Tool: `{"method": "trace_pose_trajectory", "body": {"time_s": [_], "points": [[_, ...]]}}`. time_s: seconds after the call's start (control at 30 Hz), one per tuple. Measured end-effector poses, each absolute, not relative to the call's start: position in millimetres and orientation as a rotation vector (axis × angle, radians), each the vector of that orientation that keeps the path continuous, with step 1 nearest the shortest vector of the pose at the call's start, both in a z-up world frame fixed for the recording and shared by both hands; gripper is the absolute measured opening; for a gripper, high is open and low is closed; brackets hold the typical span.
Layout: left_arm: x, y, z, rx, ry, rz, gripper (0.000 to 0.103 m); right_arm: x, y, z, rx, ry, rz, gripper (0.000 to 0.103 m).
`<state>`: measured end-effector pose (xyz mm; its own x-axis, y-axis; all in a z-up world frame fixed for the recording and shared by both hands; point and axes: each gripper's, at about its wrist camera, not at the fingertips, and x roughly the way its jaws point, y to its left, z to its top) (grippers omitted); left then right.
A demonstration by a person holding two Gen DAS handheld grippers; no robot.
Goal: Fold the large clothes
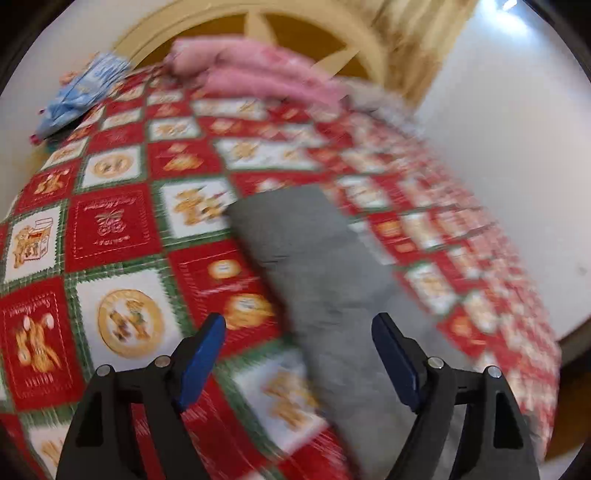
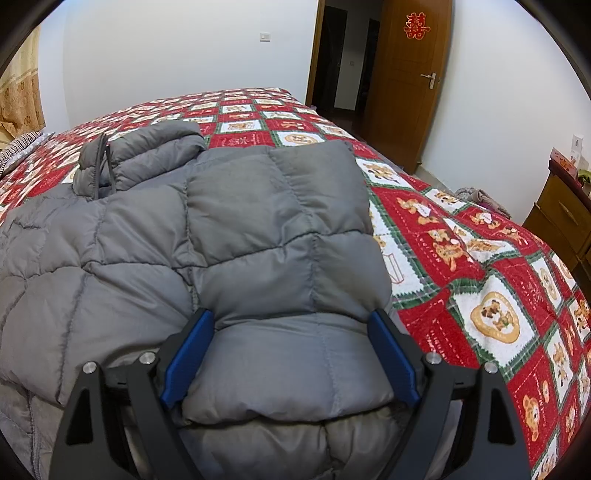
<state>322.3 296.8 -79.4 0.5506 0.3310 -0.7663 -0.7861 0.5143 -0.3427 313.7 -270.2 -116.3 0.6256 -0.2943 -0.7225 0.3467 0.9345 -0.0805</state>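
grey puffer jacket lies folded on the patchwork bed, both tongs spread wide

the grey quilted jacket [image 2: 236, 236] lies on a bed covered by a red, white and green patchwork bedspread [image 2: 480, 258] printed with bears. in the right wrist view the jacket fills the near half of the picture, with a padded flap folded over its middle and its collar [image 2: 140, 158] bunched at the far left. the right gripper [image 2: 291, 321] stands with its 2 blue pads [image 2: 188, 362] well apart, 1 on each side of the near padded fold; whether they press on the fabric cannot be told.

the left wrist view is blurred. the left gripper [image 1: 298, 326] also has its jaws apart, gripping nothing, above a grey strip of the jacket [image 1: 317, 266] that runs across the bedspread [image 1: 122, 236]. at the far end of the bed lie pink bedding [image 1: 255, 74] and a light blue cloth [image 1: 81, 96], in front of a yellow headboard [image 1: 295, 33].

an open wooden door [image 2: 402, 81] stands in the white wall beyond the bed.
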Motion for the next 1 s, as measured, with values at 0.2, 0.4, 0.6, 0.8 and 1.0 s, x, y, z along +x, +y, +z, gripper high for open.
{"method": "trace_pose_trajectory", "body": {"time_s": [0.2,0.4,0.6,0.8,1.0], "points": [[335.5,310.1,-109.0,-0.919,0.680,0.773,0.086,313.9,-269.4,-116.7,0.064,0.815,-0.372,0.088],[367.5,300.6,-122.5,-0.827,0.746,0.537,0.012,313.9,-269.6,-116.7,0.064,0.815,-0.372,0.089],[359.5,285.2,-95.9,-0.733,0.662,0.475,0.007,313.6,-269.4,-116.6,0.064,0.815,-0.372,0.089],[363.5,192.8,-2.9,-0.437,0.472,0.218,0.006,313.5,-269.0,-116.7,0.064,0.815,-0.372,0.089],[328.5,26.5,29.5,-0.076,0.387,-0.176,0.006,313.3,-270.8,-116.2,0.075,0.814,-0.369,0.089]]}}
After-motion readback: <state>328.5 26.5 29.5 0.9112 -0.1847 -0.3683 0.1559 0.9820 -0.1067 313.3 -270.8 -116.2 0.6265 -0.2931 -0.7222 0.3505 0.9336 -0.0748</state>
